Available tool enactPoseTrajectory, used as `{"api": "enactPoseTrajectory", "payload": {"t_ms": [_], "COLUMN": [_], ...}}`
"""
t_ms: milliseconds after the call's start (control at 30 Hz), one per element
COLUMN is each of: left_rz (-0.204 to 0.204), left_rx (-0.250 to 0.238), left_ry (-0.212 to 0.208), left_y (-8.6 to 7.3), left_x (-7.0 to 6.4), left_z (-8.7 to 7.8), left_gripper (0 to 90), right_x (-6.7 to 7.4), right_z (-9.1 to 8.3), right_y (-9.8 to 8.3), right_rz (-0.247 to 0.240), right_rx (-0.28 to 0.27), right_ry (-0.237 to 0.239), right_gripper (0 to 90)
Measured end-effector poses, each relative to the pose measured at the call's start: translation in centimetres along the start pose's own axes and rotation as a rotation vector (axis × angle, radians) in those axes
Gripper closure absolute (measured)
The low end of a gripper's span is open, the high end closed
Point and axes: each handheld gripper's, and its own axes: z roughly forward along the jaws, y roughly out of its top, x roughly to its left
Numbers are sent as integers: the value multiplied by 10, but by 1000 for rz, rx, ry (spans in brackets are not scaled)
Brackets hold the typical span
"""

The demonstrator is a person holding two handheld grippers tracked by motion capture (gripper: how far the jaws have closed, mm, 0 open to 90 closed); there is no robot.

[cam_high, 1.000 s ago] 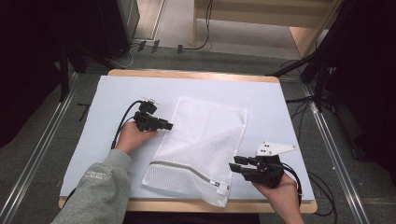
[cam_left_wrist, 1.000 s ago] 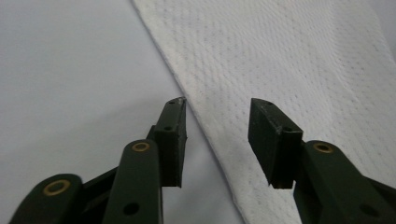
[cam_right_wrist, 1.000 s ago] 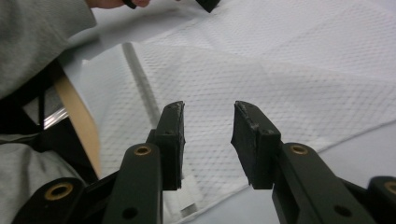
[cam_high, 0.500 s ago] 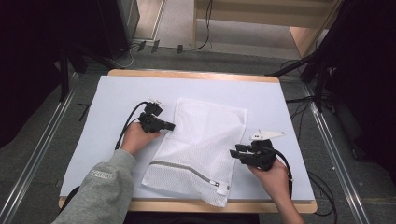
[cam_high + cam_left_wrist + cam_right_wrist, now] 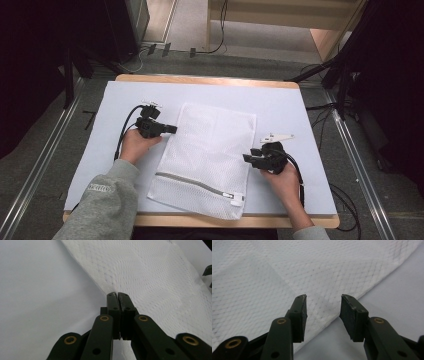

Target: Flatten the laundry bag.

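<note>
White mesh is the main thing here: a zip bag [image 5: 205,160] lying flat on a pale mat [image 5: 295,110] that covers a wood-edged table [image 5: 200,80]. The bag sits a bit right of the mat's middle, tilted so its far end leans toward 1 o'clock, with the grey zip [image 5: 192,183] running across near the close end and the white pull at about 5 o'clock.

Going left to right: there's a wide bare strip of mat at 9 o'clock, nothing on it except the left hand [image 5: 135,145] and a looping black cable [image 5: 126,125]. The left gripper [image 5: 170,129] points toward 3 o'clock at the bag's left edge. In the left gripper view [image 5: 117,295] the jaws are pressed together tip to tip right at that edge, where the mesh puckers a little; can't tell for sure if any fabric is actually pinched between them.

Over on the bag's right edge, around 4 o'clock, the right gripper [image 5: 248,158] points in toward 9 o'clock. In the right gripper view [image 5: 323,305] its jaws stand apart with a clear gap, the mesh hem running diagonally between them and bare mat to the right. A small white plate [image 5: 276,137] sits just past it. Far end of the mat at 12 o'clock is bare too.
</note>
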Motion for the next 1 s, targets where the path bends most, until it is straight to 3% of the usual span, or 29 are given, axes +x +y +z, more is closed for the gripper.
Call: {"api": "enactPoseTrajectory", "payload": {"t_ms": [200, 333, 367, 433, 467, 533, 633, 1000], "left_rz": [-21, -26, -32, -34, -40, -48, -50, -74], "left_rx": [16, 24, 26, 27, 29, 33, 22, -24], "left_ry": [-6, -15, -22, -25, -30, -40, -40, -22], "left_y": [-6, -8, -8, -8, -8, -8, -8, -15], "left_x": [7, 8, 8, 8, 8, 7, 6, 12], "left_z": [-4, -3, -3, -2, -2, -1, -4, -20], "left_gripper": [897, 896, 899, 900, 900, 900, 900, 900], "right_x": [-2, 1, 1, 0, -4, -7, -7, -8], "right_z": [10, 16, 17, 17, 17, 17, 18, 22], "right_y": [0, 1, 2, 3, 5, 7, 12, 28], "right_rz": [1, -10, 11, 12, 28, 58, 68, 56], "right_rx": [28, 34, 39, 41, 52, 63, 87, 67], "right_ry": [-35, -38, -52, -56, -60, -22, -18, -10], "right_gripper": [562, 615, 693, 731, 814, 900, 900, 900]}}
